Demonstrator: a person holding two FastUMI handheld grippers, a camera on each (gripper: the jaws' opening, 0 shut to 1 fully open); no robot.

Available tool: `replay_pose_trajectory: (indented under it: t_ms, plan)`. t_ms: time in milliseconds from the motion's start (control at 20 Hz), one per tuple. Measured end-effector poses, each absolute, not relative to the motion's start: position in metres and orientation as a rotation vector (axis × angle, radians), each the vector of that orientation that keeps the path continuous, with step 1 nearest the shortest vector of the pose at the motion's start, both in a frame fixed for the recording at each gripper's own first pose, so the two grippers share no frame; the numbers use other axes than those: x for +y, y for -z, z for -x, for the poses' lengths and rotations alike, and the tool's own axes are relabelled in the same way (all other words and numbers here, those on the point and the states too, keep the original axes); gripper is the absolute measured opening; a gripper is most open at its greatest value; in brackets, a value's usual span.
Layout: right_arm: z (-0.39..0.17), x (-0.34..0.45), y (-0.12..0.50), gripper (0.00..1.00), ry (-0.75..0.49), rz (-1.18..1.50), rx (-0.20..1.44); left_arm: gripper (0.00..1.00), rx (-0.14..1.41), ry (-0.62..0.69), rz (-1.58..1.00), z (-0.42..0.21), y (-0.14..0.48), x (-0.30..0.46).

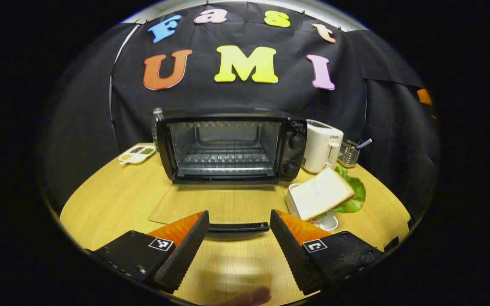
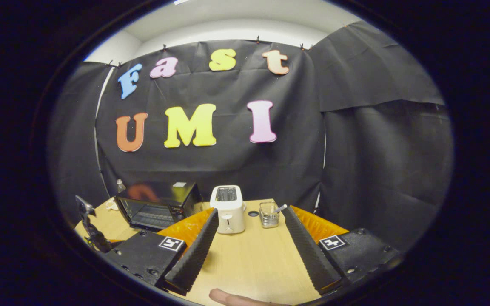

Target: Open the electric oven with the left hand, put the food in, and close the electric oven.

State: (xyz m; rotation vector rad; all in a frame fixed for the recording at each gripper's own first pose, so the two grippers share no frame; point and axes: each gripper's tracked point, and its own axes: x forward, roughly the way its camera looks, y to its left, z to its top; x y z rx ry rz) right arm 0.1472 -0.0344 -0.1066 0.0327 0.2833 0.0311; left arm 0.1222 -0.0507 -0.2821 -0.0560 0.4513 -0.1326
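1. Behind the open-fingered left gripper [image 1: 238, 221], the electric oven [image 1: 232, 146] stands with its door [image 1: 219, 204] down on the bench [image 1: 113, 191].
2. Right of the oven: sandwich [image 1: 322, 193] on a holder, toaster [image 1: 322, 145], wire basket [image 1: 348, 154].
3. Right gripper [image 2: 249, 214] fingers apart, empty.

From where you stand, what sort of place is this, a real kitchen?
Probably not a real kitchen: it looks like a mock kitchen corner set up in a booth. An electric oven with its door down, a toaster and a sandwich sit on a wooden table, with black cloth hung behind them.
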Motion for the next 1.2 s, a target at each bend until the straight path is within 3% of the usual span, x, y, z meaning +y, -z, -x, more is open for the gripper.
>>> replay_pose_trajectory:
  t_ms: [350,550,850,900,950,1000,1050,1200]
  plan:
    - [-0.204,0.02,0.193,1.0,-0.239,-0.141,0.553,0.94,0.157,0.079,0.064,-0.096,0.168,-0.016]
    - [-0.216,0.06,0.249,0.98,-0.381,-0.239,0.768,0.94,0.07,0.031,0.058,-0.075,0.122,0.004]
    - [-0.225,0.094,0.295,0.95,-0.526,-0.354,0.933,0.94,0.032,-0.027,0.052,-0.057,0.1,0.027]
    - [-0.226,0.097,0.299,0.82,-0.547,-0.364,0.943,0.94,0.042,-0.026,0.042,-0.055,0.103,0.028]
    - [-0.227,0.099,0.303,0.93,-0.561,-0.373,0.954,0.94,0.049,-0.03,0.033,-0.053,0.105,0.03]
    - [-0.227,0.101,0.309,0.81,-0.573,-0.38,0.97,0.94,0.052,-0.041,0.027,-0.052,0.105,0.034]
    - [-0.227,0.104,0.314,0.92,-0.594,-0.401,0.991,0.94,0.057,-0.05,0.024,-0.049,0.107,0.038]
    - [-0.214,0.116,0.332,0.92,-0.667,-0.468,1.084,0.94,0.065,-0.067,0.005,-0.042,0.109,0.044]
